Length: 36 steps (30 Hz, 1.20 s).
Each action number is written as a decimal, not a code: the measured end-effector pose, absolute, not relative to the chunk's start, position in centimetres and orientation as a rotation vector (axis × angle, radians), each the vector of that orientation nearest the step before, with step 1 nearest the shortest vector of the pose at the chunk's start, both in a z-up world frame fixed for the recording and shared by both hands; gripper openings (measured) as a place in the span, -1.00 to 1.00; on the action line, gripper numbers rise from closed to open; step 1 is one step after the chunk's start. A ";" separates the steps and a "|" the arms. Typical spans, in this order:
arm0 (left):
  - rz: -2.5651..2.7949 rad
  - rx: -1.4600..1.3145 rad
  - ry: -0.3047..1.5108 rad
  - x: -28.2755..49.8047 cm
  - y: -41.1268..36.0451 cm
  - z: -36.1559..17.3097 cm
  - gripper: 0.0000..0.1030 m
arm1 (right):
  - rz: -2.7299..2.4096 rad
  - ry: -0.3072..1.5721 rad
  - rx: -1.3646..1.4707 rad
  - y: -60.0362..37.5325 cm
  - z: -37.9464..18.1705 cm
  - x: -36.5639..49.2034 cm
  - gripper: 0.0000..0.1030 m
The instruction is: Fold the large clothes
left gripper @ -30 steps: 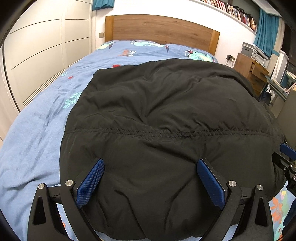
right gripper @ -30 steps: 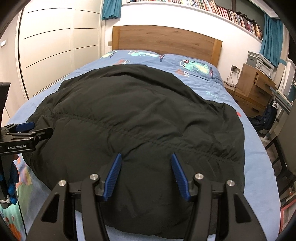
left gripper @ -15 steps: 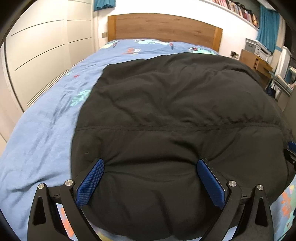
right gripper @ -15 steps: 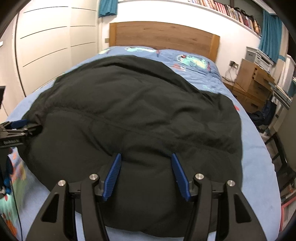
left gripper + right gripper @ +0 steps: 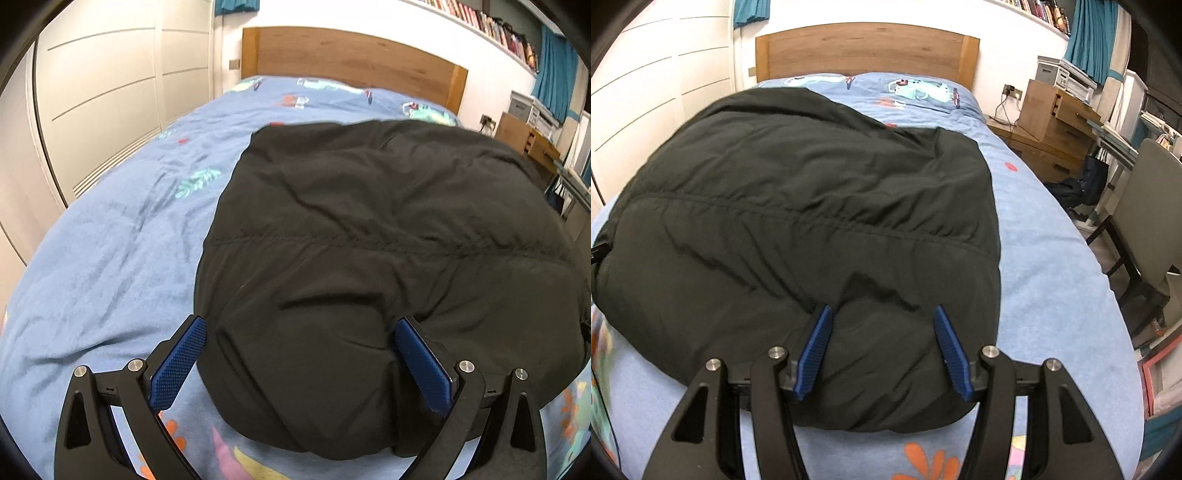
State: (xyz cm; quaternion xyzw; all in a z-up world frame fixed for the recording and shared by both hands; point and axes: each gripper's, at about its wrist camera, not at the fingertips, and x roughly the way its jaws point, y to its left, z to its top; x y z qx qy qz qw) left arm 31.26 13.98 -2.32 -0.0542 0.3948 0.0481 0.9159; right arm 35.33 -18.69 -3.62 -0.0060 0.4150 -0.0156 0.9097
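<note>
A large black padded jacket [image 5: 369, 229] lies spread on the blue patterned bed [image 5: 110, 240]; it also shows in the right wrist view [image 5: 798, 206]. My left gripper [image 5: 299, 354] is open, with its blue pads on either side of the jacket's near left edge. My right gripper [image 5: 882, 339] is open, its pads straddling a puffed bulge of the jacket's near right edge. Neither pair of fingers is closed on the fabric.
A wooden headboard [image 5: 864, 51] stands at the far end. White wardrobe doors [image 5: 103, 92] run along the left. A wooden bedside cabinet [image 5: 1049, 122], a chair [image 5: 1145, 206] and clutter stand to the right of the bed.
Both grippers have moved to the right along the jacket's near edge and slightly apart. The other gripper has dropped out of each view. Both stay open.
</note>
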 end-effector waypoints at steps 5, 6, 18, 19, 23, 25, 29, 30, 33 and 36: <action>0.062 -0.113 0.780 30.9 12.5 -1.8 0.96 | 0.038 0.811 0.023 -16.8 -2.9 34.5 0.09; 0.060 -0.109 0.774 31.0 12.3 -1.8 0.96 | 0.051 0.804 0.030 -16.3 -2.8 34.4 0.09; 0.070 -0.024 0.797 32.4 10.2 -3.3 0.99 | 0.080 0.807 0.044 -14.4 -4.1 35.8 0.42; 0.073 -0.021 0.800 32.4 10.2 -3.3 0.99 | 0.070 0.813 0.042 -14.8 -4.3 35.9 0.43; 0.081 -0.017 0.808 32.5 10.5 -3.3 0.99 | 0.031 0.835 0.032 -16.2 -4.8 35.7 0.44; 0.082 -0.021 0.814 32.6 10.8 -3.5 0.99 | 0.018 0.844 0.021 -16.8 -4.9 35.6 0.45; 0.089 -0.021 0.822 32.4 11.5 -3.8 0.99 | 0.001 0.858 0.012 -17.8 -5.1 35.4 0.45; 0.090 -0.020 0.823 32.3 11.6 -3.9 0.99 | -0.002 0.862 0.016 -18.1 -5.2 35.4 0.45; 0.095 -0.017 0.828 32.1 11.6 -3.7 0.99 | -0.018 0.871 0.018 -18.6 -5.2 35.3 0.45; 0.107 -0.012 0.826 31.8 12.0 -3.6 0.99 | -0.033 0.880 0.023 -19.0 -5.2 35.2 0.45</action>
